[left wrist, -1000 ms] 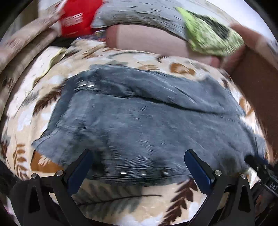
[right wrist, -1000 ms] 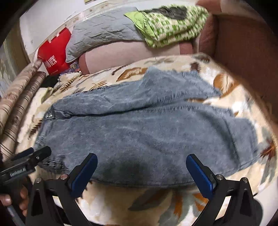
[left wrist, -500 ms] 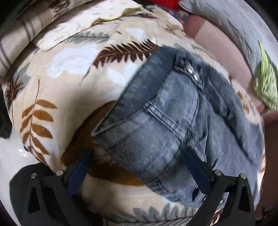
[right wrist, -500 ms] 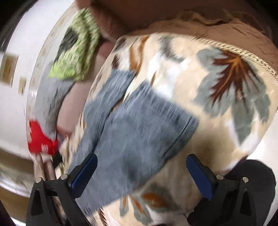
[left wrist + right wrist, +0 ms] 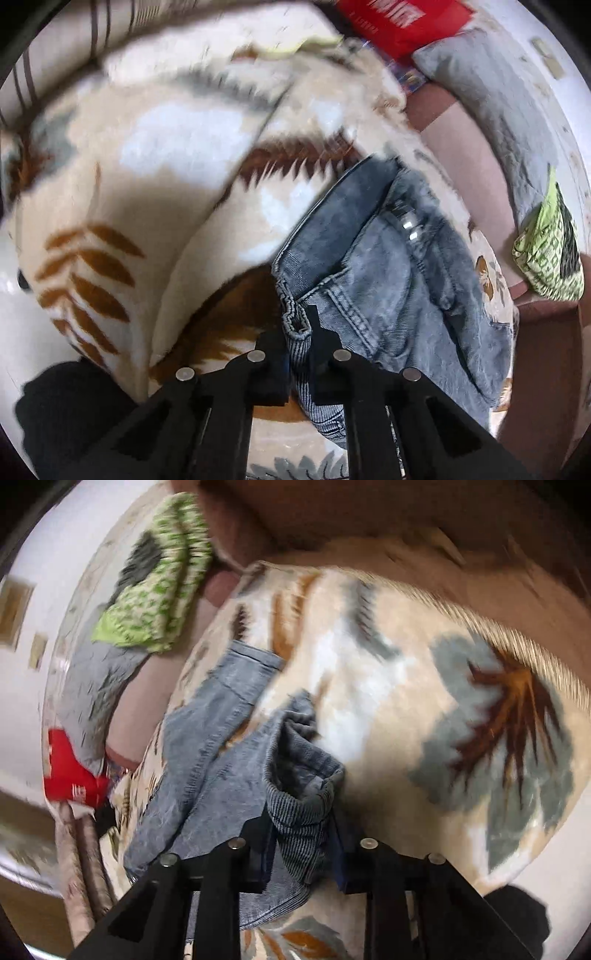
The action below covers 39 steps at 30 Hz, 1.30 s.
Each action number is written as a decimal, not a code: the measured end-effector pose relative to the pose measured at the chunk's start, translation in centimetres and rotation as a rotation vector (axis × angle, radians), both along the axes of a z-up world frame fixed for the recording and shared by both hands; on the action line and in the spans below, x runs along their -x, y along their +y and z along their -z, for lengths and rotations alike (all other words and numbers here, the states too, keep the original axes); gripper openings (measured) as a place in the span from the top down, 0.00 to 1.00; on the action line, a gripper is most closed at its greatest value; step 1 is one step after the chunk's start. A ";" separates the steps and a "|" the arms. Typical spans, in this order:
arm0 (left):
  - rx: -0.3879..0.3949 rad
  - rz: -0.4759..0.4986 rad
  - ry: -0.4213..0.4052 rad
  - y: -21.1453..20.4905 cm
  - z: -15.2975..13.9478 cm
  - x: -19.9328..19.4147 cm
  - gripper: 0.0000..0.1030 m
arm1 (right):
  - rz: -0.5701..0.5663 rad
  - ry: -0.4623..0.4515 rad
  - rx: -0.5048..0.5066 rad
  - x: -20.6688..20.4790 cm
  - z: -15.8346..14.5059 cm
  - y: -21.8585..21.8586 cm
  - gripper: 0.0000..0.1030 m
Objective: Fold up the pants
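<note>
While both views are blurred, a cream blanket [image 5: 177, 192] printed with brown and grey-blue leaves fills most of each frame, spread over a bed or sofa. On it lie grey-blue denim pants [image 5: 399, 288], rumpled, running from the near edge toward the far side. Beyond the blanket, at the far side, sit a pinkish-brown cushion [image 5: 469, 155], a grey pillow [image 5: 509, 96], a green patterned cloth [image 5: 550, 254] and a red bag [image 5: 402, 22] with white lettering. Striped fabric [image 5: 55, 48] shows at the far left of the left view.

The left gripper [image 5: 297, 332] has just closed; its black jaws pinch the waistband corner of the pants, near two metal buttons [image 5: 408, 225], with a ridge of denim squeezed between them. The right gripper [image 5: 301, 827] has also just closed; its jaws clamp a bunched cuff [image 5: 303, 790] at the leg end, the ribbed inner side of the fabric bulging up between the pads.
</note>
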<state>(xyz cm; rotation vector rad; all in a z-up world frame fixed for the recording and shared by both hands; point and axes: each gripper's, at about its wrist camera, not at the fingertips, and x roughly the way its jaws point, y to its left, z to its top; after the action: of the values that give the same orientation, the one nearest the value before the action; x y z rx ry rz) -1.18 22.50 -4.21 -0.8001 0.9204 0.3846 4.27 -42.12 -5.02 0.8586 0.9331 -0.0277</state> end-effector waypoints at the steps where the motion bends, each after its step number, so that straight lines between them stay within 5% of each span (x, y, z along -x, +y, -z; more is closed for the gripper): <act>1: -0.045 -0.011 -0.032 -0.5 -1.4 0.8 0.94 | -0.010 -0.021 0.029 0.2 -0.9 0.1 0.78; 4: -0.124 -0.036 -0.072 -1.9 -3.0 2.8 0.94 | -0.035 -0.074 0.141 0.9 -3.8 0.6 0.78; 6: -0.140 -0.020 -0.014 -2.1 -1.7 3.6 0.93 | -0.027 -0.051 0.179 1.3 -3.4 0.5 0.76; 7: -0.131 -0.009 0.041 -1.9 -0.4 3.6 0.90 | -0.015 0.008 0.202 1.6 -2.0 0.1 0.72; 9: -0.116 -0.023 0.099 -1.0 0.8 3.8 0.89 | -0.028 0.205 0.223 1.4 1.8 -0.4 0.42; 10: -0.120 -0.025 0.090 -0.8 0.6 3.5 0.85 | -0.030 0.206 0.209 1.7 2.3 -0.6 0.42; 12: -0.180 -0.043 0.046 -0.7 -1.6 3.3 0.65 | -0.019 0.159 0.247 2.5 0.9 -0.9 0.37; 13: -0.198 -0.042 0.018 -0.8 -2.6 3.2 0.42 | -0.002 0.140 0.282 2.6 -0.4 -1.2 0.35; 14: -0.230 -0.031 -0.043 -1.2 -4.3 2.8 0.28 | 0.016 0.091 0.305 2.5 -2.2 -1.5 0.31; 17: -0.300 0.064 -0.132 -3.0 -6.6 0.8 0.25 | -0.005 -0.020 0.362 0.5 -6.2 -1.5 0.18; 20: -0.297 0.203 -0.117 -5.1 -5.8 -2.2 0.25 | -0.120 -0.033 0.342 -4.3 -6.9 -1.0 0.12; 23: -0.264 0.280 -0.027 -6.1 -2.4 -4.3 0.25 | -0.273 0.126 0.346 -10.9 -3.1 -0.5 0.19; 26: -0.280 0.318 0.129 -6.7 2.0 -5.5 0.25 | -0.411 0.294 0.299 -12.7 2.0 0.5 0.54; 28: -0.371 0.354 0.102 -7.4 2.0 -5.2 0.25 | -0.450 0.270 0.411 -12.9 1.3 1.7 0.79; 33: -0.365 0.315 0.060 -6.6 0.0 -5.4 0.25 | -0.393 0.097 0.646 -11.3 -3.4 3.3 0.80; 36: -0.313 0.259 0.028 -4.9 -0.4 -6.8 0.24 | -0.478 0.251 0.679 -11.9 2.0 4.3 0.66; 37: -0.290 0.254 0.035 -4.0 -0.4 -7.8 0.24 | -0.457 0.205 0.686 -11.7 1.4 4.1 0.58; 38: -0.288 0.239 0.044 -3.2 -0.3 -8.9 0.24 | -0.430 0.187 0.686 -11.5 0.7 3.7 0.30; 39: -0.285 0.226 0.046 -2.7 -0.3 -9.7 0.24 | -0.402 0.173 0.659 -11.4 0.0 3.3 0.17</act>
<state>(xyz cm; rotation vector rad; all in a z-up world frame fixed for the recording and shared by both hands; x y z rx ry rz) 8.56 19.82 -3.91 -0.4225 0.9621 0.3276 15.68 -38.86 -5.02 0.0528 1.1516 -0.0587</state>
